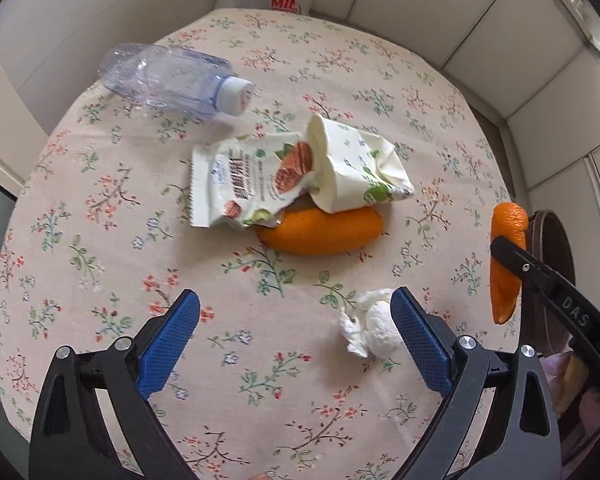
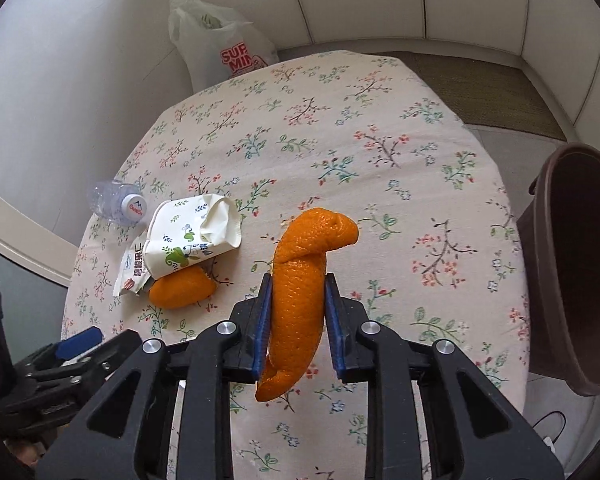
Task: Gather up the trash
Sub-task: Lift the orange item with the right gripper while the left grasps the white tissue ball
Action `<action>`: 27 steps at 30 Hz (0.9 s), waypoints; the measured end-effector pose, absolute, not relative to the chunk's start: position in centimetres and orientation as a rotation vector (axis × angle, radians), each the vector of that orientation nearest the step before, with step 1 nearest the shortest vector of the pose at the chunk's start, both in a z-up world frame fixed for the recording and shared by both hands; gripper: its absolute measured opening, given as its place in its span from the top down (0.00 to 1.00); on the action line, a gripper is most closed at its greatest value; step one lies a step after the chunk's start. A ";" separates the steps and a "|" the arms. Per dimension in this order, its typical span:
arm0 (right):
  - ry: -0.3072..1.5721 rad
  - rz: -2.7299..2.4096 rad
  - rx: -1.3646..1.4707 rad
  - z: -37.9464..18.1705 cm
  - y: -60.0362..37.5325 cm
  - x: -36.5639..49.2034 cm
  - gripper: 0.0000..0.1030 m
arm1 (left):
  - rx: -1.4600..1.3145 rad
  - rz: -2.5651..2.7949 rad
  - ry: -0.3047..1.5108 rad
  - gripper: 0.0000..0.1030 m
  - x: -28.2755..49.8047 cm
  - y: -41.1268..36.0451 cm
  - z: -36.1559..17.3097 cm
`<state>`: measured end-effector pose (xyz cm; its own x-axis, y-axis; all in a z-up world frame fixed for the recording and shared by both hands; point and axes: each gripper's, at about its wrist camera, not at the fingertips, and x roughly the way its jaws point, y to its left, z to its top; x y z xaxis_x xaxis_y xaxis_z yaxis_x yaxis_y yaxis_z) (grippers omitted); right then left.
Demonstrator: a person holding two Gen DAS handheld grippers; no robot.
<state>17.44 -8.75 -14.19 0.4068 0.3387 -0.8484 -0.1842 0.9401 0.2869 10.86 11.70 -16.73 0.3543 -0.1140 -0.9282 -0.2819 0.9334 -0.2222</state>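
Orange peel strip (image 2: 298, 300), light and limp, sits pinched mid-length in the right gripper (image 2: 298, 304); left gripper (image 1: 296, 332) gapes empty by the soft crumpled tissue (image 1: 370, 326).

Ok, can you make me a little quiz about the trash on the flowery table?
1. True or false: the right gripper is squeezing a strip of orange peel.
2. What lies beside the left gripper? A) crumpled tissue B) spoon C) sock
3. Fill in: the crushed paper cup rests on a snack wrapper and another piece of ____ peel.

Key: 1 true; 2 A; 3 orange.
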 end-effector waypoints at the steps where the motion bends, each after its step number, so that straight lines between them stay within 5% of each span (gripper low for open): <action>1: 1.101 0.330 0.167 -14.0 -9.5 17.3 0.77 | -0.386 0.101 1.222 0.09 11.0 11.2 -17.1; 6: 1.083 0.319 0.179 -13.3 -11.7 16.4 0.77 | -0.329 0.077 1.232 0.12 11.9 8.3 -18.0; 18: 1.063 0.310 0.184 -12.7 -13.9 15.3 0.76 | -0.183 -0.031 1.283 0.70 12.0 3.7 -19.7; 27: 1.058 0.315 0.183 -12.6 -13.9 15.0 0.76 | -0.237 -0.062 1.283 0.77 12.1 4.5 -19.5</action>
<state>15.01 -13.86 -12.62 0.4518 0.3402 -0.8247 -0.1660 0.9403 0.2970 12.07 4.48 -19.51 0.2858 -0.1773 -0.9417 -0.0854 0.9741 -0.2093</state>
